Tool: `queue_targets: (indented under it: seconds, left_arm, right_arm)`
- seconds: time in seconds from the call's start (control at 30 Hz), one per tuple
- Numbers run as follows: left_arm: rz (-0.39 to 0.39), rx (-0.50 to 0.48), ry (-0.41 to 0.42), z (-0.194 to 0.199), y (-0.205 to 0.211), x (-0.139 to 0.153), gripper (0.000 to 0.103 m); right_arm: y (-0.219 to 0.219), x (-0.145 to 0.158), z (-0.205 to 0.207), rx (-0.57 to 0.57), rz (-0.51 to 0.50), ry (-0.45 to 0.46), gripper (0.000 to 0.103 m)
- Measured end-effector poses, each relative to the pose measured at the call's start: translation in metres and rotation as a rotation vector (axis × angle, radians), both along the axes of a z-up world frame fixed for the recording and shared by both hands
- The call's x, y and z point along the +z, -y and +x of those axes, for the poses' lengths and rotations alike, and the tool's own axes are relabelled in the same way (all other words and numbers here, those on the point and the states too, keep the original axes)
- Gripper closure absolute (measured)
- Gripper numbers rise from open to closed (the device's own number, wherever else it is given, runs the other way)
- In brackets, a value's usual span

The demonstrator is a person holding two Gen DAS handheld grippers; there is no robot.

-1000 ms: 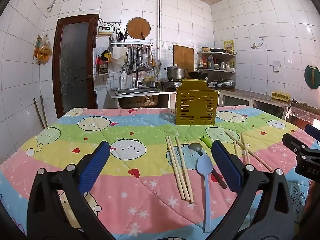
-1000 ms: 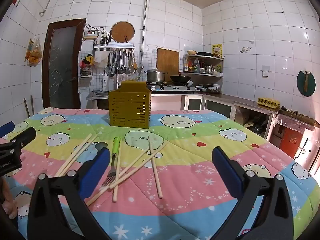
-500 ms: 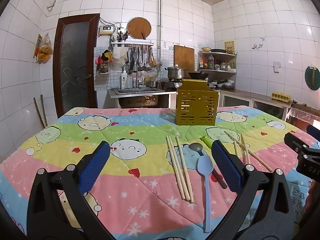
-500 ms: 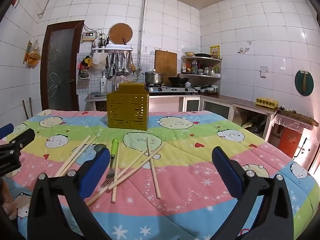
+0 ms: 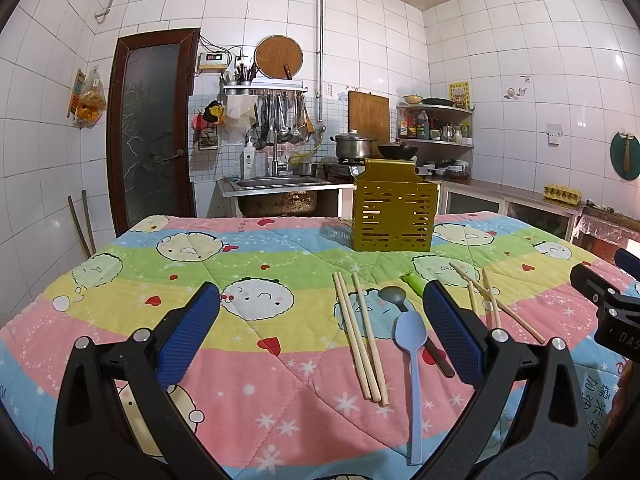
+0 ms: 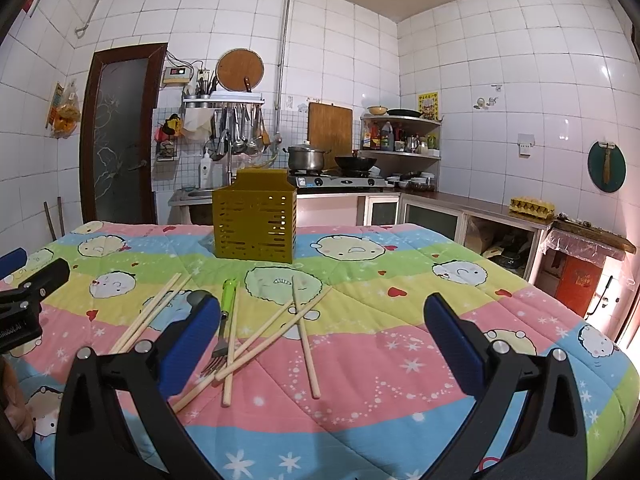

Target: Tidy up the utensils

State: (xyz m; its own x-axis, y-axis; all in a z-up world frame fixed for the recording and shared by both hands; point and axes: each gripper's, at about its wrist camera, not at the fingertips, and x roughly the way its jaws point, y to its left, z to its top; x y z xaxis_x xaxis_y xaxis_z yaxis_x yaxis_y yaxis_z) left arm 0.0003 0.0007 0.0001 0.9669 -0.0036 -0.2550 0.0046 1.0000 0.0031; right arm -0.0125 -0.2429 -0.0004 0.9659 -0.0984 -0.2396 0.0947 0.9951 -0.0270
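We held the left gripper point(image 5: 320, 334) over the quilted cloth point(image 5: 248, 360) with its blue pads point(image 5: 188, 334) spread wide apart, holding nothing and touching nothing. Between those pads, toward the right one, lay three chopsticks point(image 5: 362, 338) close together, pointing away from us. Just right of them lay a light blue spoon point(image 5: 412, 364), its bowl away from us, and beside it a dark spoon point(image 5: 394, 296) whose handle ran under the right pad. A green handle point(image 5: 412, 280) showed just beyond that pad's tip. More chopsticks point(image 5: 494, 300) lay outside the right pad, crossing one another. Straight ahead, well beyond the fingertips, stood the yellow slotted utensil box point(image 5: 392, 216), upright on the cloth.

The right gripper point(image 6: 320, 338) was likewise wide open over the cloth, its pads point(image 6: 454, 344) gripping nothing. Outside its left pad lay two or three chopsticks point(image 6: 154, 310), slanted. Just inside that pad lay a fork point(image 6: 224, 320) with the green handle, tines toward us, and next to it a loose pile of crossed chopsticks point(image 6: 272, 330). One of these point(image 6: 304, 338) lay nearly straight, about midway between the pads. The box point(image 6: 254, 220) stood ahead, slightly left of the gap's middle.
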Motion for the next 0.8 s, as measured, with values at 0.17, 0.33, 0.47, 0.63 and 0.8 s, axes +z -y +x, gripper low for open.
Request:
queue_targets:
  seconds: [0.17, 0.33, 0.47, 0.63, 0.8]
  left_arm:
    - [0.000, 0.000, 0.000, 0.0000, 0.0000, 0.0000, 0.005]
    - [0.001, 0.000, 0.001, 0.0000, 0.0000, 0.0000, 0.005]
    - [0.000, 0.000, 0.001, -0.0001, 0.0000, 0.0000, 0.005]
    - [0.000, 0.000, 0.001, -0.0001, 0.0000, 0.0000, 0.005]
    - [0.001, 0.000, 0.002, -0.0002, -0.0001, 0.0000, 0.005]
  right_arm:
    - [0.0003, -0.0005, 0.0002, -0.001, 0.002, 0.001, 0.004]
    - [0.0007, 0.0000, -0.0008, -0.002, 0.004, 0.003, 0.004]
    - [0.0008, 0.0003, -0.0002, -0.003, 0.003, 0.006, 0.004]
    - [0.0003, 0.0013, 0.0000, -0.005, -0.003, 0.010, 0.004]
    - [-0.0007, 0.0017, -0.0007, -0.006, -0.002, 0.012, 0.004]
